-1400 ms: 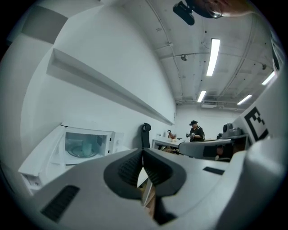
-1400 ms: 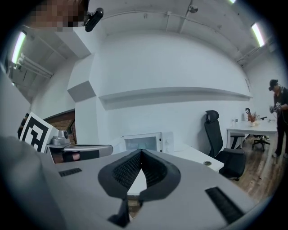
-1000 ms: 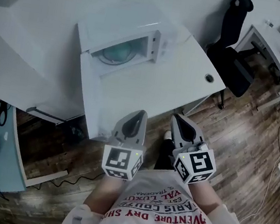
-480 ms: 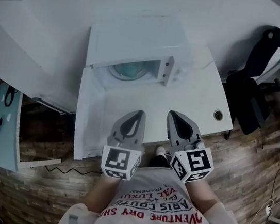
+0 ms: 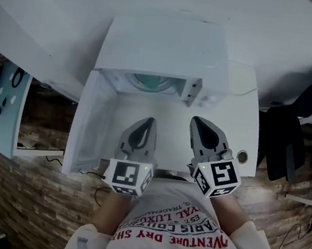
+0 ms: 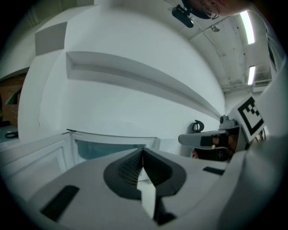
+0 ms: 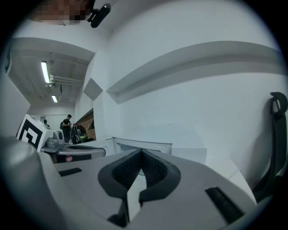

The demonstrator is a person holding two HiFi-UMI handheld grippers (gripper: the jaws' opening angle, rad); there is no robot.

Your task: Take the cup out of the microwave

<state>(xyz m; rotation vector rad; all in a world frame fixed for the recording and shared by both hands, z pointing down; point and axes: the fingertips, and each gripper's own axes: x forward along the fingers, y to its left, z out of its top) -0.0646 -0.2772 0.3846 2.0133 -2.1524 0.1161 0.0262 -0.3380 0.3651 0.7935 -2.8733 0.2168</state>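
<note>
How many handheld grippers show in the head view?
2. The grey left gripper hangs over the white table's near edge, the grey right gripper beside it; both point at the open white microwave. None hidden.

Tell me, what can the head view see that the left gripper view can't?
Only the head view shows the wooden floor, the person's printed shirt and the round hole in the table. Only the left gripper view shows the ceiling lights and a small dark camera overhead. Both show the white microwave with its door open, plus the left gripper and right gripper.
</note>
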